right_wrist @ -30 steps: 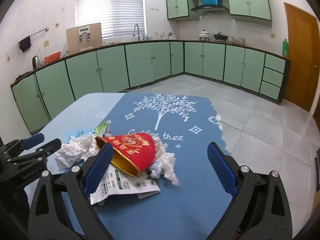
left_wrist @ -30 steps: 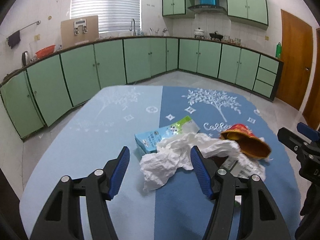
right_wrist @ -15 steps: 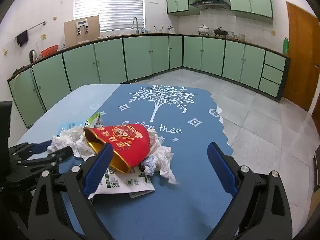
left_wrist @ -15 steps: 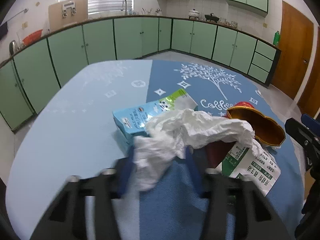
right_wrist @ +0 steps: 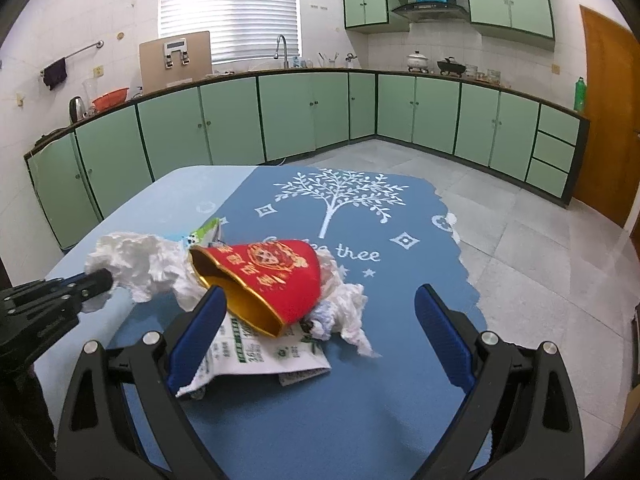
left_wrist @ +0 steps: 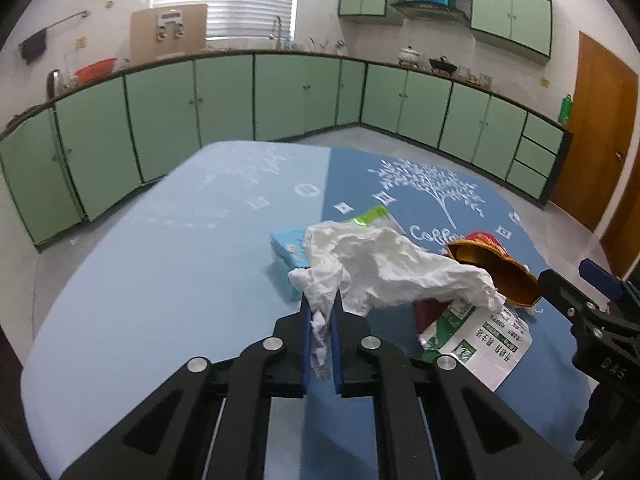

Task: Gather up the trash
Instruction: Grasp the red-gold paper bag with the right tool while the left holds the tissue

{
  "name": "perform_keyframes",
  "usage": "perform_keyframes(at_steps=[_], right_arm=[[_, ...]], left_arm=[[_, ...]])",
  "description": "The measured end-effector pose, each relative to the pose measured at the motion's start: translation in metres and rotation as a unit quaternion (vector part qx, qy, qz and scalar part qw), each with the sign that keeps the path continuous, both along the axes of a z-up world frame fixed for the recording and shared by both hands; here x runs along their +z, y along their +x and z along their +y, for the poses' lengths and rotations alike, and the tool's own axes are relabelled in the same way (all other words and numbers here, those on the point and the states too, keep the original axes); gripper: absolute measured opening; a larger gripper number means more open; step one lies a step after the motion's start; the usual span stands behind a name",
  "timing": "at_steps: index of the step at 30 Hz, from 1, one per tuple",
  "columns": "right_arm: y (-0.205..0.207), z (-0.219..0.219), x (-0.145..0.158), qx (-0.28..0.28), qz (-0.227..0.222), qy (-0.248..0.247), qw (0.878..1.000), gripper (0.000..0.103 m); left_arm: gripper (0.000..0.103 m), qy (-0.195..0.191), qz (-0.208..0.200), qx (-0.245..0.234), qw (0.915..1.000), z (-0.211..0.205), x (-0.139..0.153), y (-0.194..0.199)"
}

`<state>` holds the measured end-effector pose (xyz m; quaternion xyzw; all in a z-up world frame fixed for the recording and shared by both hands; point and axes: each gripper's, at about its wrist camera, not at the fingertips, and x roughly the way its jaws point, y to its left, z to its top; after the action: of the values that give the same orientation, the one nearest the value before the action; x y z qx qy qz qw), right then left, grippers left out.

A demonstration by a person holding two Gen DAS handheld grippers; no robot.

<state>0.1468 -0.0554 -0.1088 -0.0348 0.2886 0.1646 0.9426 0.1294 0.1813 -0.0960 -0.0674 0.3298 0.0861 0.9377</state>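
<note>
Crumpled matt tissue paper (left_wrist: 372,264), glossy carton (left_wrist: 476,344)

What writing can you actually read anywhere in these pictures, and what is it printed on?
"thee": tablecloth, beside the white tree.
"Coffee", partly hidden: tablecloth, left wrist view.
"36": green-and-white packet; its other print is too small to read.
Gold characters on the red paper cup: not legible.
Blue carton: print too blurred.

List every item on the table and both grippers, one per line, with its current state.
left gripper: shut on the white tissue.
right gripper: open, holding nothing.
white tissue: crumpled, pinched at one end.
red paper cup: on its side, mouth squashed.
green-and-white carton: flattened, under the cup.
blue carton: lying flat.
second tissue: crumpled, beside the cup.
</note>
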Motion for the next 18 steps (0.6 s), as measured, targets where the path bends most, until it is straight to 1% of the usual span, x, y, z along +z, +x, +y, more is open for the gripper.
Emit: perform_keyframes(at_steps=[5,9,15,18], right_arm=[[0.005,0.019,0.004,0.008,-0.005,-0.007,1.0,0.092],[0.013,0.036,0.004,0.006,-0.002,-0.004,1.0,0.092],[0.02,0.059,-0.003,0.015,0.003,-0.017,1.0,0.092],[0.024,0.066,-0.007,0.015,0.006,-0.034,0.999,0.092]], left_arm=[[0.008,-0.001,-0.009,0.03,0.9995,0.018,0.005,-0.01],[0.008,-0.006,-0.004,0.041,0.9991,0.033,0.004,-0.011],[0.008,-0.013,0.0,0.041,0.9991,0.04,-0.003,-0.007],[0.008,-0.016,0.002,0.039,0.9991,0.042,-0.008,-0.006]])
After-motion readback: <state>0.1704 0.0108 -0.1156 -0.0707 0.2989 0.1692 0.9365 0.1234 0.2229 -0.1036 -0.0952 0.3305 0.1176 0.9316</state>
